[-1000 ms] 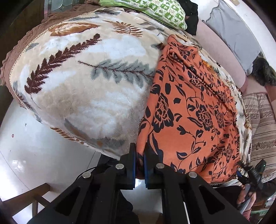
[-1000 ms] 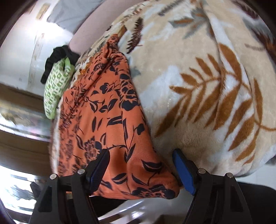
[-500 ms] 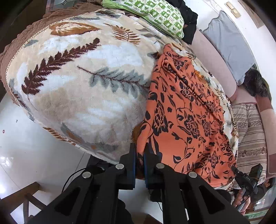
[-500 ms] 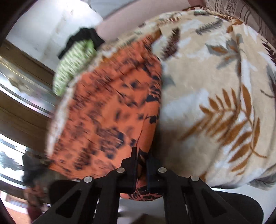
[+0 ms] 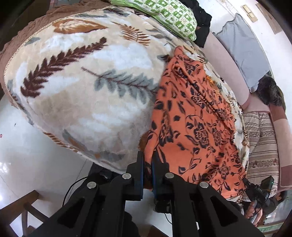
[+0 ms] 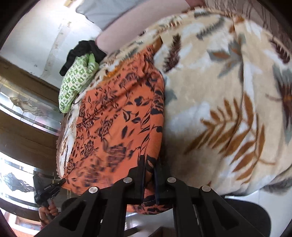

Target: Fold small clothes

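An orange garment with a dark floral print [image 5: 197, 127] lies spread on a cream leaf-patterned blanket [image 5: 87, 94]. My left gripper [image 5: 147, 160] is shut on the garment's near left corner at the blanket's front edge. In the right wrist view the same garment [image 6: 116, 127] lies left of centre on the blanket [image 6: 228, 109]. My right gripper [image 6: 149, 164] is shut on the garment's near right corner, and its hem hangs down between the fingers.
A green-and-white pillow [image 5: 164, 14] and dark cloth [image 5: 202, 20] lie at the far end. A grey cushion [image 5: 244, 49] leans on a pink backrest. A striped cover [image 5: 261, 145] lies to the right. White floor [image 5: 23, 155] and a wooden chair [image 5: 20, 206] are below.
My right gripper went from open around the garment's near corner to shut on it. Both grippers have lifted and drawn back a little with the hem. The left stayed shut.
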Demonstrator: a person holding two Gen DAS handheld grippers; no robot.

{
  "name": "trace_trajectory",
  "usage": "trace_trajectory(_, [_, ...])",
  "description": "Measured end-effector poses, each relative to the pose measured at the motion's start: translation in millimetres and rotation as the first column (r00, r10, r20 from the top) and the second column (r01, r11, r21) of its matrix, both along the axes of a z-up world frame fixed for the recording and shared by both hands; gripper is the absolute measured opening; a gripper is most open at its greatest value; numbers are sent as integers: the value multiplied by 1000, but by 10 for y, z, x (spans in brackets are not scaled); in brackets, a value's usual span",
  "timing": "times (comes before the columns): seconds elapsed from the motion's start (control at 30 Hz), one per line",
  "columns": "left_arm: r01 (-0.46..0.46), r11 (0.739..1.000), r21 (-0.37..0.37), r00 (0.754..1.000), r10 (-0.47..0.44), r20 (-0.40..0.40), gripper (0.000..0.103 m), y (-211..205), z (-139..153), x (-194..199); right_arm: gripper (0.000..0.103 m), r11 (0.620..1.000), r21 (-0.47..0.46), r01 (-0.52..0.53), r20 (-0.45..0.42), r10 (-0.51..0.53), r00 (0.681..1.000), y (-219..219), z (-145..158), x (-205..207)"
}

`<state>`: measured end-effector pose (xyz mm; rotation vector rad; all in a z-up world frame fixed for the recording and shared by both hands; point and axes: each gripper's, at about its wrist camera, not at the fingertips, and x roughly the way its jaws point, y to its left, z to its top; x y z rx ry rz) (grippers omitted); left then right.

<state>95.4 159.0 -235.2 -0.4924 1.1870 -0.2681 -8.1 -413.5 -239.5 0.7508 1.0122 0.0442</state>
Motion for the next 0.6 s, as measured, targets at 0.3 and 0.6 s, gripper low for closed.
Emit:
trace_trajectory(0.3, [-19,1000,8,995,18,99,7,100,603,674,8,992,128,-8,140,-10,990,-85,507,526])
trace_trajectory(0.6, [22,995,95,996,-29,78,10,-65,574,819,8,992,123,32,168,-53,984,-122,634,1266])
